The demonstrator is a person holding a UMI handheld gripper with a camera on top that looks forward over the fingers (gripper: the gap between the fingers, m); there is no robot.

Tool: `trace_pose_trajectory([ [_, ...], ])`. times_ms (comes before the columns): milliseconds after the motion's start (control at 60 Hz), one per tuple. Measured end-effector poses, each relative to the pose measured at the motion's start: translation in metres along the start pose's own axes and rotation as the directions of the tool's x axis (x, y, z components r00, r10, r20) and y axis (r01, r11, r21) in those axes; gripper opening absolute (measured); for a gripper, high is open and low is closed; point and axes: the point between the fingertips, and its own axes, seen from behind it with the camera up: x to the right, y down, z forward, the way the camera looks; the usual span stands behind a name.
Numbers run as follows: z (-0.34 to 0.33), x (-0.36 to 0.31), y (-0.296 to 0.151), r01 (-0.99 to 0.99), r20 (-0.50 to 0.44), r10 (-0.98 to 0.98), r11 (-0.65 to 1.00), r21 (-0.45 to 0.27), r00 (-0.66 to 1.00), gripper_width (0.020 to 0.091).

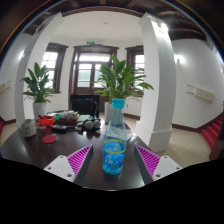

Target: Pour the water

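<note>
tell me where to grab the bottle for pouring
Grip the bottle at its lower body, by the blue label, coming straight in from the front. It stands upright on the table between the open fingers, and the body there looks widest and most even, while the neck narrows toward the blue cap.

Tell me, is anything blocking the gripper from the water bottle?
No. The water bottle with the blue label already stands on the dark table between the open gripper fingers, nothing between them.
</note>
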Motion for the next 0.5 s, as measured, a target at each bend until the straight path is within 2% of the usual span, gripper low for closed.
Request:
trace_pose_trajectory([
  [217, 0.067, 0.006, -0.011, -0.028, 0.033, 0.028, 1.000, -0.002, 0.999, 0.0838],
  [300, 0.082, 0.004, -0.015, -0.046, 0.032, 0.046, 0.999, 0.017, 0.998, 0.0801],
  [367, 0.092, 0.001, -0.014, -0.077, 0.043, 0.076, 0.997, 0.026, 0.996, 0.0572],
  [383, 0.092, -0.001, -0.015, -0.085, 0.043, 0.083, 0.996, 0.029, 0.996, 0.0534],
  [400, 0.093, -0.001, -0.016, -0.086, 0.039, 0.085, 0.996, 0.034, 0.996, 0.0529],
  [417, 0.093, 0.000, -0.016, -0.081, 0.034, 0.080, 0.996, 0.034, 0.996, 0.0557],
  [433, 0.093, 0.001, -0.016, -0.073, 0.032, 0.072, 0.997, 0.037, 0.997, 0.0491],
  [500, 0.092, -0.001, -0.017, -0.058, 0.018, 0.057, 0.997, 0.043, 0.998, 0.0428],
])
